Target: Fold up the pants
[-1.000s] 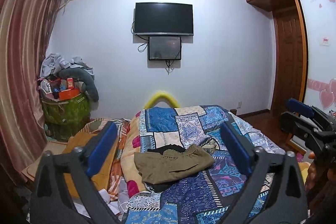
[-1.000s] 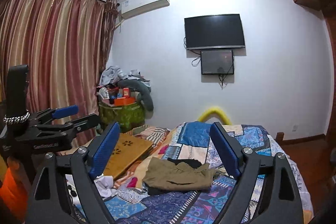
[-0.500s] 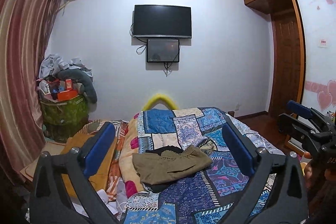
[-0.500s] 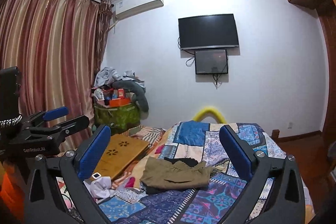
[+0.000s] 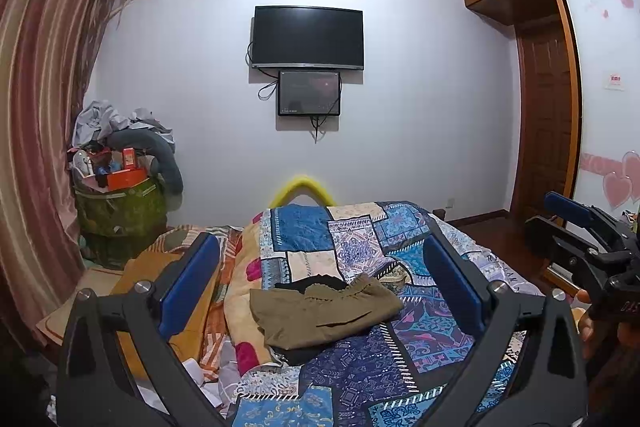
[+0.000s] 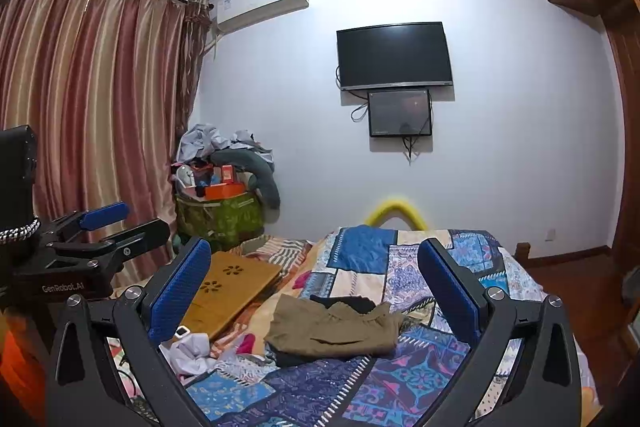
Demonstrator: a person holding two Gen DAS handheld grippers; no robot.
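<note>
Olive-brown pants (image 5: 324, 311) lie folded in a loose bundle on the patchwork quilt (image 5: 360, 371) of the bed, on top of a dark garment (image 5: 308, 283). They also show in the right wrist view (image 6: 332, 325). My left gripper (image 5: 320, 287) is open and empty, held above and short of the pants. My right gripper (image 6: 314, 291) is open and empty, also held back from the pants. Each gripper shows at the edge of the other's view: the right one (image 5: 580, 227) and the left one (image 6: 108, 223).
A wooden lap desk (image 6: 228, 291) lies on the bed's left side beside crumpled white cloth (image 6: 192, 347). A green bin (image 5: 120, 211) piled with clutter stands by the curtain (image 6: 88, 99). A TV (image 5: 308, 37) hangs on the far wall. A wardrobe (image 5: 600, 87) stands right.
Both grippers have drawn back and lifted slightly from the bed. The pants lie unmoved. Both stay open.
</note>
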